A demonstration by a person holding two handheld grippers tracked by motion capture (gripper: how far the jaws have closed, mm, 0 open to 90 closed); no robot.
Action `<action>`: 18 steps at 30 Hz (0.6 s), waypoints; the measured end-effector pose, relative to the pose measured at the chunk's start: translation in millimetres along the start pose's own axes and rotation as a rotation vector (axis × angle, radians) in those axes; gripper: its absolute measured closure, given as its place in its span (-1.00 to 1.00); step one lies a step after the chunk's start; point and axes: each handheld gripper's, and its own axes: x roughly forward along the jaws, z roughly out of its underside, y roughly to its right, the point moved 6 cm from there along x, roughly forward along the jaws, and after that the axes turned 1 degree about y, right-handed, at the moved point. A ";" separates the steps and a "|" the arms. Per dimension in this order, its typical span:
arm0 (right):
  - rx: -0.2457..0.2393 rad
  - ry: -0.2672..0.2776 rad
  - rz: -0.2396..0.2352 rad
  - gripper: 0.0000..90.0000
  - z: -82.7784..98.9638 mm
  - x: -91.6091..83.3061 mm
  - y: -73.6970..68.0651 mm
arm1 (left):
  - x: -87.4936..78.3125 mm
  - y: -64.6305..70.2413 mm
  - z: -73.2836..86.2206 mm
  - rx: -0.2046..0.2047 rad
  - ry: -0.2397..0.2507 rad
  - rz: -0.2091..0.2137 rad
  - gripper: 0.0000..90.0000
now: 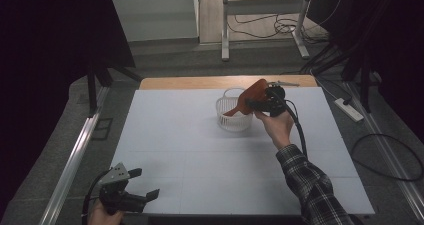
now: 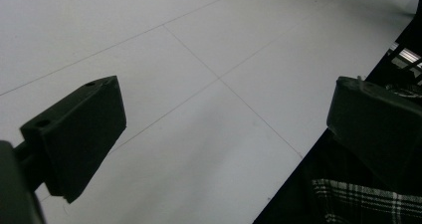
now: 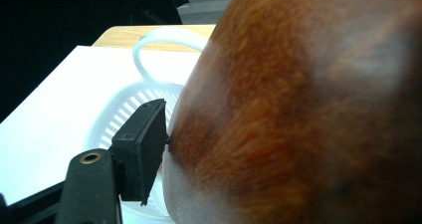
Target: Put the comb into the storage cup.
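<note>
A person's right claw (image 1: 260,104) holds a reddish-brown wooden spatula (image 1: 248,97) over a white slatted basket (image 1: 233,116) near the far middle of the white counter (image 1: 190,155), the broad end of the spatula up beside the claw and its narrow end angled down into the basket. In the right gripper view, the spatula (image 3: 308,109) looms large and blurred in front of the lens, with one black jaw pad touching its edge on the left; the opposite jaw is hidden behind the wood, so whether the right claw is actually clamped on the spatula cannot be told from these angles. The basket (image 3: 124,109) sits just beyond that jaw, its curved handle rising above the rim. The right hand (image 1: 276,126) grips the tool from below, a plaid sleeve (image 1: 310,185) running back toward the near edge of the counter. The left claw (image 1: 144,185) hovers at the near left corner of the counter, well apart from the basket, its jaws standing wide apart with nothing between them; the left gripper view shows bare counter (image 2: 199,84) between the two black jaws and a patch of plaid fabric (image 2: 363,204) at lower right.
</note>
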 end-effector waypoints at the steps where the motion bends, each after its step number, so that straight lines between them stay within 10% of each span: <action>1: -0.001 -0.001 0.000 -0.35 0.2 0.1 0.0 | 0.0 -0.1 0.0 -0.001 0.000 0.000 -0.95; 18: -0.033 -0.046 0.025 -0.54 5.6 2.8 -0.5 | -0.1 -0.5 0.1 -0.006 0.001 0.000 -0.95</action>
